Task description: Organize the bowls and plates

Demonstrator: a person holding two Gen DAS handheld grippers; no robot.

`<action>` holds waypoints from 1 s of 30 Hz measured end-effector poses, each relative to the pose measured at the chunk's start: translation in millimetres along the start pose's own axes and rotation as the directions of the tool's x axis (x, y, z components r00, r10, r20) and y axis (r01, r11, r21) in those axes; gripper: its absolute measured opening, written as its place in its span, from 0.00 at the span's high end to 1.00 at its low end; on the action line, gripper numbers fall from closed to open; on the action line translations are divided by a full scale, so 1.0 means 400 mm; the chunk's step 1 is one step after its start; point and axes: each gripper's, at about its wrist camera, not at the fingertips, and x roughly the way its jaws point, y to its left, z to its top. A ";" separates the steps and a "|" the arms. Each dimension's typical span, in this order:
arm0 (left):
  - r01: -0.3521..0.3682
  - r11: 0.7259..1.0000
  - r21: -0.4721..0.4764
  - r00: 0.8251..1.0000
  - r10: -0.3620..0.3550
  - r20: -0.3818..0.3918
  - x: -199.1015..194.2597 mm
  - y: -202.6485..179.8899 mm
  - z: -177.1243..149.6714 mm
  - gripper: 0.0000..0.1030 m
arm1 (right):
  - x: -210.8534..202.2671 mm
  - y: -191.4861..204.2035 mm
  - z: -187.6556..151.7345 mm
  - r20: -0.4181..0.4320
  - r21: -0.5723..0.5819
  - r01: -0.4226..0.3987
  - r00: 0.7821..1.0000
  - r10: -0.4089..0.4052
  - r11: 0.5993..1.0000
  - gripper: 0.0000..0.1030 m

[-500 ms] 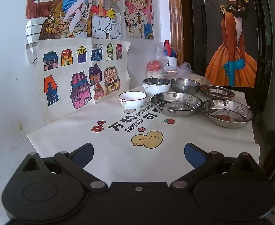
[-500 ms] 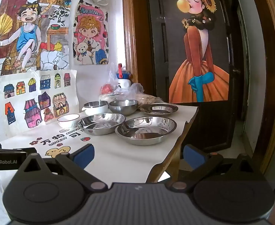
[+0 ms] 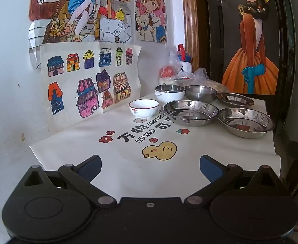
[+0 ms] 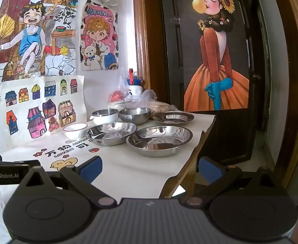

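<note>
Plastic bags (image 3: 191, 75) sit behind on the printed tablecloth (image 3: 128, 162), drawings (image 3: 92, 77) alongside.

The left gripper (image 3: 150, 165) is held out tilted a little downward, its 2 blue-padded fingers (image 3: 90, 166) spread wide with nothing between them. The right gripper (image 4: 150, 167) sits just beside it at much the same slight downward tilt, its 2 fingers (image 4: 92, 168) also spread fully apart and gripping nothing.

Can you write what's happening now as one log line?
left tool: open, empty | right tool: open, empty | steel plates, bowls: untouched on table
</note>
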 end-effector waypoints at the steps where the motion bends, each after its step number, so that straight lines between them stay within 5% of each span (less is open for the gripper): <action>1: 0.000 1.000 0.000 1.000 0.000 0.000 0.000 0.000 0.000 0.01 | 0.000 0.000 0.000 0.000 0.000 0.000 1.000 0.000 1.000 0.00; 30: 0.002 1.000 -0.001 1.000 -0.002 0.007 -0.007 -0.005 0.006 0.01 | -0.003 0.003 -0.004 0.000 0.000 -0.002 1.000 0.002 1.000 0.00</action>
